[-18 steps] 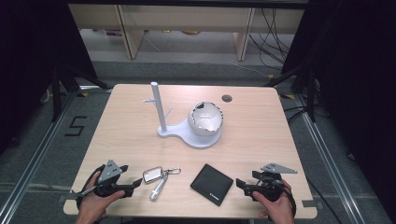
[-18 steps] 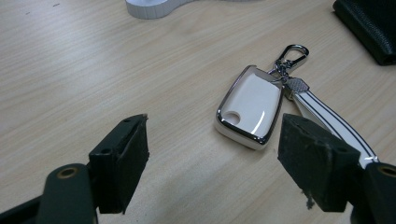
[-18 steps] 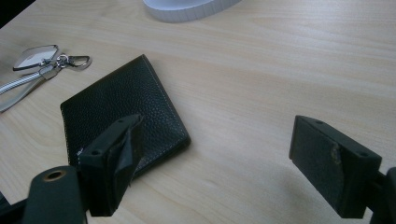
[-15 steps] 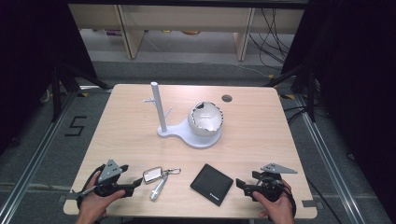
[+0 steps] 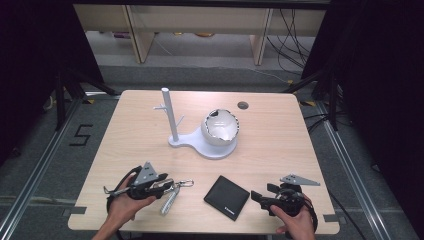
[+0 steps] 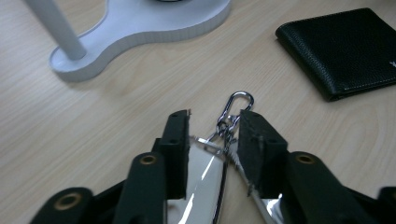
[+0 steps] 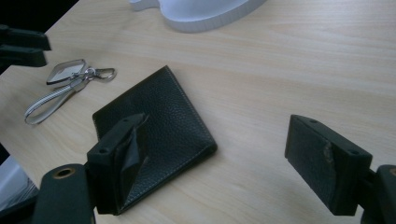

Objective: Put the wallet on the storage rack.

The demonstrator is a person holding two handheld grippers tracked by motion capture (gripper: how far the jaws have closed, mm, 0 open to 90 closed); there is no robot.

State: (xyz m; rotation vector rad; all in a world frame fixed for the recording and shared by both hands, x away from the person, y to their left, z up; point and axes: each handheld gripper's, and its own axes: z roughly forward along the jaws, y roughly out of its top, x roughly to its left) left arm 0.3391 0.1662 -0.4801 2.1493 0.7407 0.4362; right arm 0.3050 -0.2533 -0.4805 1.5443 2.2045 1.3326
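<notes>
**Ana:** Left gripper (image 5: 167, 187) first, please — what is it doing?

**Ben:** It lies low near the table's front left corner, held in the person's left hand (image 5: 125, 205). In the left gripper view its two black jaws stand either side of a keyring (image 6: 219, 158): a shiny plate with a small silver carabiner clip (image 6: 236, 105) poking out ahead of the jaw tips. The jaws are partly closed around it, but I cannot tell whether the pads actually press on the metal.

**Ana:** Where does the keyring lie?

**Ben:** Flat on the wooden table (image 5: 280, 135), close to the front edge, left of centre. A pale strap loop (image 5: 169, 201) trails from it toward the front edge.

**Ana:** What is beside it?

**Ben:** A black leather wallet (image 5: 227, 197), closed, lying flat near the middle of the front edge, apart from the keyring.

**Ana:** And the other tool?

**Ben:** Right gripper (image 5: 257, 197) sits near the front right corner in the right hand (image 5: 295, 222). Its jaws are spread wide with nothing between the pads; one jaw hangs over the wallet's corner in the right gripper view.

**Ana:** Farther back?

**Ben:** A white stand (image 5: 200, 145) at the table's centre, with an upright post (image 5: 170, 115) and a round white bowl (image 5: 220, 127).
</notes>
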